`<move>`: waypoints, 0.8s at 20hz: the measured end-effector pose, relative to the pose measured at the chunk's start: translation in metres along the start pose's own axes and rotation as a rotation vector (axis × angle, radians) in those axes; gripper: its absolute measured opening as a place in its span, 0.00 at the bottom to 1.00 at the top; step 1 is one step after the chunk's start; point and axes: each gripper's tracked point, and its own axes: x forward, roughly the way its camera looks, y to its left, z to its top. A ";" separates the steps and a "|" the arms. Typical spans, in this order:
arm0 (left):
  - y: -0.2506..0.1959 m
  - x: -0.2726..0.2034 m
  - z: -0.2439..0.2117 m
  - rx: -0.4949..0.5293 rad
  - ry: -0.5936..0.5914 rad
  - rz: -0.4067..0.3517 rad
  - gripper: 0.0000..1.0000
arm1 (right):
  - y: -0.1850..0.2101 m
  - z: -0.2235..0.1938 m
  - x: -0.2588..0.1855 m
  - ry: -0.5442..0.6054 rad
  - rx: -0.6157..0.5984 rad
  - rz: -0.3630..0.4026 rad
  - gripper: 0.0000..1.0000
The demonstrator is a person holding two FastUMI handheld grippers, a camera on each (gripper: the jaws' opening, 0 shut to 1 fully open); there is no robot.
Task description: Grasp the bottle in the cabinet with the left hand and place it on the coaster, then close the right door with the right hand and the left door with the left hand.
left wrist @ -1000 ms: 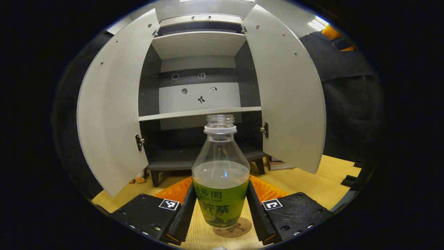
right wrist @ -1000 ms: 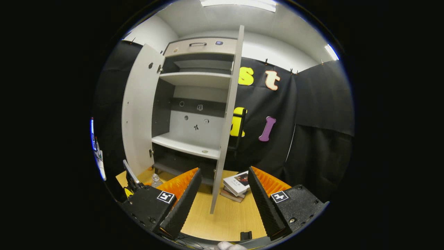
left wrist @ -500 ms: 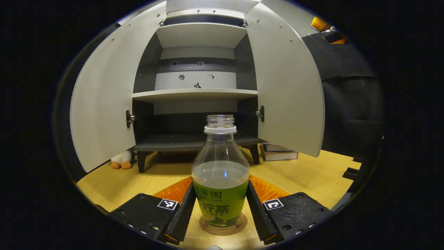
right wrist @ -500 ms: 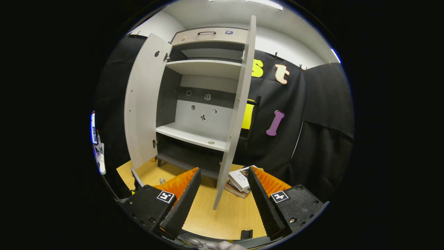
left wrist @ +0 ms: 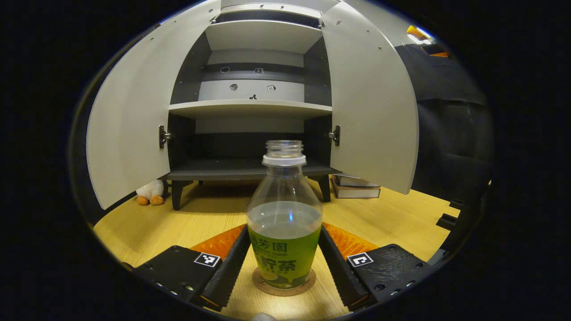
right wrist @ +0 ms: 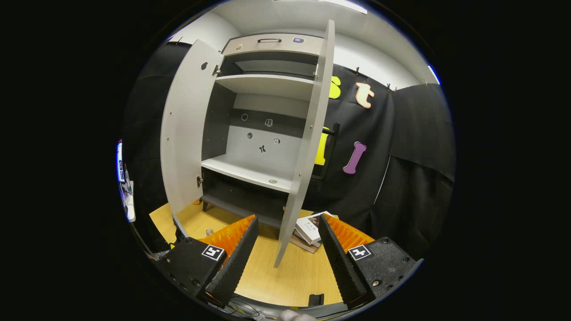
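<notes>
A clear bottle [left wrist: 284, 223] with a green label and no cap stands upright on the round cork coaster [left wrist: 284, 282] on the wooden floor. My left gripper [left wrist: 284, 267] is open just a little, its fingers [left wrist: 229, 272] flanking the label closely. Beyond it the grey cabinet [left wrist: 250, 107] has both doors swung wide, the left door [left wrist: 129, 129] and the right door [left wrist: 370, 111]. In the right gripper view, my right gripper [right wrist: 287, 263] is open and holds nothing. The right door [right wrist: 308, 147] stands edge-on just beyond its fingertips, and the left door [right wrist: 185, 142] is farther off.
A stack of books [left wrist: 354, 187] lies on the floor by the cabinet's right leg, also seen as books [right wrist: 310, 227] behind the door edge. A small plush toy [left wrist: 149, 194] sits under the left door. Black cloth walls the booth on the right.
The left gripper came down and set the bottle onto the coaster, and its fingers have spread slightly apart. The right gripper drifted a little closer to the right door's edge, still open.
</notes>
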 end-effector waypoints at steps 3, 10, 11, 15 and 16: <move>0.004 -0.002 0.014 0.004 -0.013 0.012 0.97 | 0.002 0.006 -0.006 -0.016 0.001 -0.001 0.83; -0.007 -0.018 0.087 0.028 -0.083 0.005 0.96 | 0.009 0.029 -0.022 -0.075 0.041 0.000 0.83; -0.006 -0.023 0.100 0.031 -0.086 0.015 0.96 | 0.010 0.033 -0.025 -0.088 0.042 -0.001 0.83; -0.004 -0.047 0.175 0.015 -0.129 0.033 0.96 | 0.022 0.048 -0.034 -0.135 0.058 0.017 0.83; 0.001 -0.054 0.194 0.024 -0.140 0.042 0.96 | 0.026 0.050 -0.036 -0.145 0.066 0.024 0.83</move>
